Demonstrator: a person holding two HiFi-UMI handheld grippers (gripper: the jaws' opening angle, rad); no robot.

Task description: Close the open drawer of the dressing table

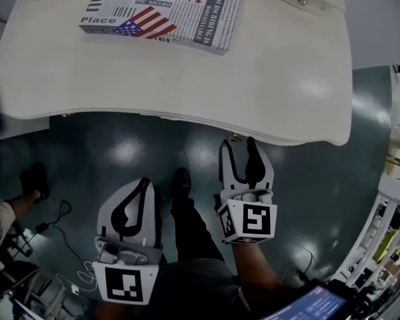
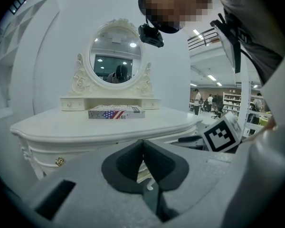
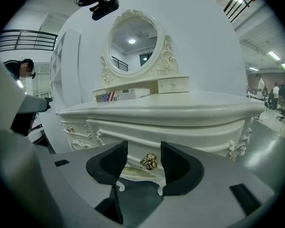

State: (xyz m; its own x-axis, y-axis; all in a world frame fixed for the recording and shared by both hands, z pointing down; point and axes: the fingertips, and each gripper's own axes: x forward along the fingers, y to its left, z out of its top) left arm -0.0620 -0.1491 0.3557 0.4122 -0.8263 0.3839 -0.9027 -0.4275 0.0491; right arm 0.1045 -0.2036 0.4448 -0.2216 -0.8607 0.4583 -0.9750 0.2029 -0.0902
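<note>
The white dressing table [image 1: 187, 79] fills the top of the head view, and its mirror [image 3: 133, 39] shows in the right gripper view. My right gripper [image 1: 239, 147] is open just in front of the table's front edge. A gold drawer knob [image 3: 149, 161] sits between its fingers [image 3: 115, 160], not touched. The drawer front [image 3: 180, 134] behind the knob looks flush with the table's carved front. My left gripper [image 1: 145, 184] hangs lower and to the left over the floor, shut on nothing, pointing at the table [image 2: 104, 129].
A newspaper-print box with a flag [image 1: 167, 9] lies on the tabletop. Another gold knob [image 2: 60, 161] shows on the table's left side. Dark green floor [image 1: 107, 145] lies below, with cables [image 1: 60, 235] at the left and shelving [image 1: 387, 239] at the right.
</note>
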